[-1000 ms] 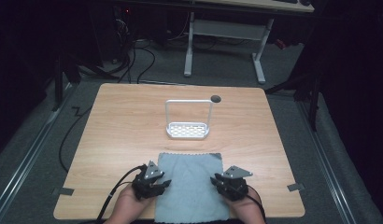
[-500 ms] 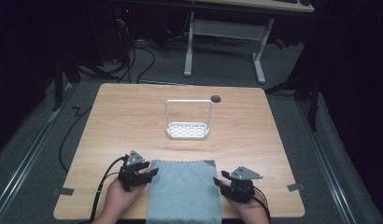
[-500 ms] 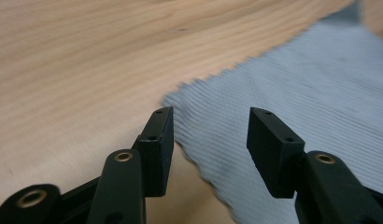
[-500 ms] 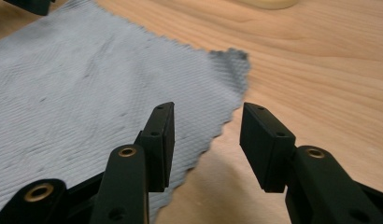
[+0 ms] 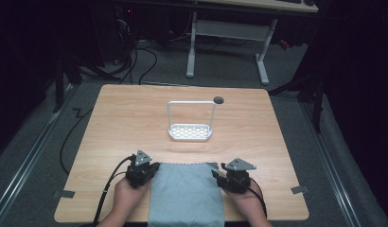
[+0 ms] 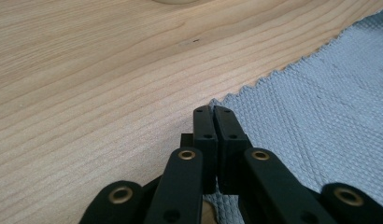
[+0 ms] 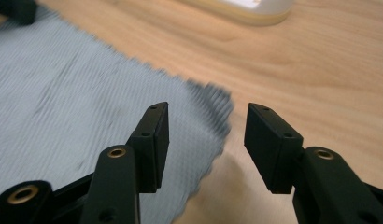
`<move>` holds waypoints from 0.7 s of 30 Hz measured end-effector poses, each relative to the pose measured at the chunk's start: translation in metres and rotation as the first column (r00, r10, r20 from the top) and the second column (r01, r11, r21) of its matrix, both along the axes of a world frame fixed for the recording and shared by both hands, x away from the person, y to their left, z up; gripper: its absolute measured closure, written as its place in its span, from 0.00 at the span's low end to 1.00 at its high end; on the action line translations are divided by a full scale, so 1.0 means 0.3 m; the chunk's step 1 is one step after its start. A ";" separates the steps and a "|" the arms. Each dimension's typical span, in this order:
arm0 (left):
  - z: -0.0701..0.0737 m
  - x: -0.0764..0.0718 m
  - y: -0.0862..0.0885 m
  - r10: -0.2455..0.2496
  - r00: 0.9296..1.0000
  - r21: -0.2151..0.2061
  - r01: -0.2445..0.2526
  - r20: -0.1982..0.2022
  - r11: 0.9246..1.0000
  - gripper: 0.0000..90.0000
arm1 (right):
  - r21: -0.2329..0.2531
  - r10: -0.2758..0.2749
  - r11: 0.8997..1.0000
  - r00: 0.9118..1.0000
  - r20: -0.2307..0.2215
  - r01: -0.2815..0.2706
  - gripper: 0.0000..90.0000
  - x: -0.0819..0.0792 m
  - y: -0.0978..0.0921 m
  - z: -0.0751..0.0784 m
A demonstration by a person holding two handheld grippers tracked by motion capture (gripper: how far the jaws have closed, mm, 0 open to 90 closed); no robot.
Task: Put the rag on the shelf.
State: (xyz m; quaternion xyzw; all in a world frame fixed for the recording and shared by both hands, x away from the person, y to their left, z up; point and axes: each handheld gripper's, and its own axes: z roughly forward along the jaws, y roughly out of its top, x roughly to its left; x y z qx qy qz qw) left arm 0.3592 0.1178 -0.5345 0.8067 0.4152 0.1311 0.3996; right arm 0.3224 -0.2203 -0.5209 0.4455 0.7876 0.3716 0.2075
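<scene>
A grey cloth [image 5: 186, 194] lies flat at the six o'clock edge of the tabletop [image 5: 111, 123], a hand-held gripper at each far corner, likely so both corners can be lifted together for a fold. The left hand-held gripper [image 6: 213, 112] has its jaws pressed together at the cloth's corner, though whether fabric is pinched between them is unclear. The right hand-held gripper [image 7: 206, 123] stands wide, straddling the other corner, not yet closed. A white rack [image 5: 190, 124] sits clear at twelve o'clock.
</scene>
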 end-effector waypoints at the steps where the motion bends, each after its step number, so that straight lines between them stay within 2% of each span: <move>1: -0.001 -0.001 0.002 -0.002 1.000 -0.003 0.002 -0.001 1.000 0.99 | 0.000 -0.003 1.000 1.000 -0.013 0.003 0.57 0.022 0.001 0.001; 3: -0.001 -0.004 0.004 -0.007 1.000 -0.003 0.007 0.003 1.000 0.99 | -0.013 -0.010 1.000 1.000 -0.029 0.010 0.58 0.054 0.008 -0.003; 6: -0.001 -0.007 0.007 -0.014 1.000 -0.013 0.014 -0.001 1.000 0.99 | -0.013 -0.005 1.000 0.998 -0.066 0.004 0.62 0.074 0.017 -0.016; 10: 0.002 -0.009 0.013 -0.015 1.000 -0.027 0.015 0.002 1.000 0.99 | -0.003 -0.010 1.000 0.998 -0.065 0.010 0.70 0.074 0.026 -0.029; 13: 0.005 -0.015 0.015 -0.012 1.000 -0.035 0.013 0.009 0.999 0.99 | -0.025 -0.015 1.000 0.999 -0.043 0.014 0.82 0.070 0.036 -0.033; 15: 0.011 -0.020 0.018 -0.014 1.000 -0.046 0.015 0.014 0.999 0.99 | -0.027 -0.006 1.000 0.999 -0.034 0.005 0.90 0.067 0.036 -0.034; 16: 0.023 -0.028 0.021 -0.016 0.999 -0.061 0.018 0.028 0.998 0.99 | -0.017 -0.006 1.000 1.000 -0.013 0.006 0.96 0.057 0.037 -0.031; 18: 0.030 -0.033 0.024 -0.018 0.999 -0.068 0.021 0.039 0.997 0.99 | -0.002 -0.003 1.000 1.000 -0.008 0.003 0.97 0.053 0.035 -0.027; 21: 0.050 -0.051 0.033 -0.017 0.997 -0.092 0.023 0.070 0.995 0.99 | 0.017 0.007 1.000 0.999 0.032 -0.008 0.99 0.036 0.031 -0.004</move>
